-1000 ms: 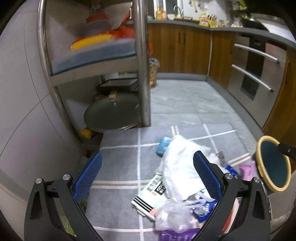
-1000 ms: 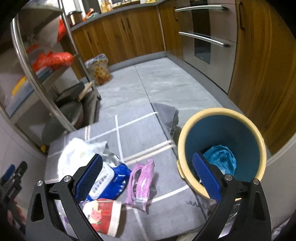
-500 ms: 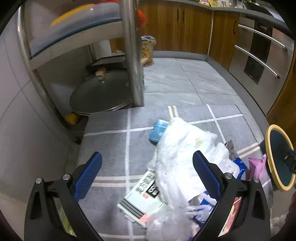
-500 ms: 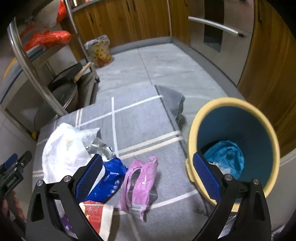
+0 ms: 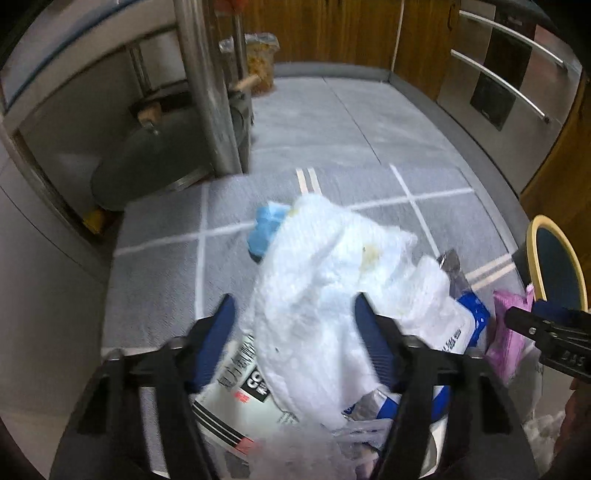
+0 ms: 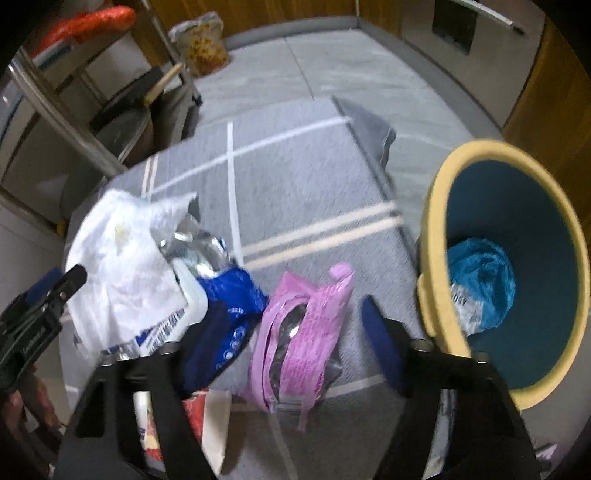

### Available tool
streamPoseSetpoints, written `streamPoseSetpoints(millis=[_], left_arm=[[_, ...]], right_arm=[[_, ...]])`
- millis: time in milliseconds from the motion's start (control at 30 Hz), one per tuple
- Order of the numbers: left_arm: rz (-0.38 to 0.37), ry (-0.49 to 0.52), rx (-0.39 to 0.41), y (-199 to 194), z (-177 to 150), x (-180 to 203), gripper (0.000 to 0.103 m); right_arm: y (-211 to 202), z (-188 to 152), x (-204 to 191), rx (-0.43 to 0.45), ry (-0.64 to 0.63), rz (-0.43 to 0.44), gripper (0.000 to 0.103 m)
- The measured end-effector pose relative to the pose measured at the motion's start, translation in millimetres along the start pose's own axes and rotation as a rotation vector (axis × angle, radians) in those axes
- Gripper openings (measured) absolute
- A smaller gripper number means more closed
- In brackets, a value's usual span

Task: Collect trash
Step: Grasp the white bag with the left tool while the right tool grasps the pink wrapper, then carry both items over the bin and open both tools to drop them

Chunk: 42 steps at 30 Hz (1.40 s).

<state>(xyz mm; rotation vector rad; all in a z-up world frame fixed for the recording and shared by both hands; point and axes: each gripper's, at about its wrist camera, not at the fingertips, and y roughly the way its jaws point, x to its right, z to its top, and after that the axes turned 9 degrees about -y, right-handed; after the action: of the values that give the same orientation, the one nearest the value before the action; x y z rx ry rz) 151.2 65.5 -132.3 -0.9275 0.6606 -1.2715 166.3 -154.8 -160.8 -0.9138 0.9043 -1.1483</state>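
A pile of trash lies on the grey rug (image 5: 162, 266). My left gripper (image 5: 293, 332) points down over a crumpled white bag (image 5: 317, 280). Its jaws are closing with the bag between them, and a gap still shows at the left pad. My right gripper (image 6: 295, 332) straddles a pink wrapper (image 6: 299, 325). Its jaws are closing too, and the pads stand clear of it. A blue-and-white wipes pack (image 6: 229, 295), a black-and-white packet (image 5: 236, 384) and a red cup (image 6: 207, 413) lie alongside. The yellow-rimmed blue bin (image 6: 436, 258) stands to the right with a blue bag (image 6: 480, 280) inside.
A steel rack (image 5: 207, 92) with a pot lid (image 5: 155, 162) stands at the left edge of the rug. Wooden cabinets (image 5: 332, 33) and an oven front (image 5: 509, 85) line the far side and right. A snack bag (image 6: 201, 44) leans on the cabinet. A light blue scrap (image 5: 266, 229) lies beyond the white bag.
Both grippers have dropped toward the floor and tilted further down. Their jaws have narrowed, the left around the white bag and the right around the pink wrapper.
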Motion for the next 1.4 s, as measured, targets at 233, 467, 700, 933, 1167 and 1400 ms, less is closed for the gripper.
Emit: streamPoseSetpoints(millis=[233, 467, 700, 933, 1167, 1400], left_arm=[[-0.008, 0.06, -0.014, 0, -7, 9, 0.005], [-0.015, 0.061, 0.149, -43, -1, 15, 0.003], [-0.035, 0.054, 0.283, -92, -2, 22, 0.003], [-0.069, 0.051, 0.351, -137, -6, 30, 0.003], [-0.148, 0.07, 0.42, -187, -13, 45, 0.003], [-0.198, 0.138, 0.437, -204, -21, 75, 0.003]], right_arm=[[1, -4, -14, -0.006, -0.076, 0.0, 0.024], [-20, -4, -18, 0.079, -0.107, -0.029, 0.016], [-45, -6, -17, 0.16, -0.104, -0.036, 0.014], [-83, -12, -14, 0.257, -0.093, -0.036, 0.013], [-139, -16, 5, 0.375, -0.082, -0.045, 0.012], [-204, -13, 54, 0.481, -0.085, -0.051, 0.011]])
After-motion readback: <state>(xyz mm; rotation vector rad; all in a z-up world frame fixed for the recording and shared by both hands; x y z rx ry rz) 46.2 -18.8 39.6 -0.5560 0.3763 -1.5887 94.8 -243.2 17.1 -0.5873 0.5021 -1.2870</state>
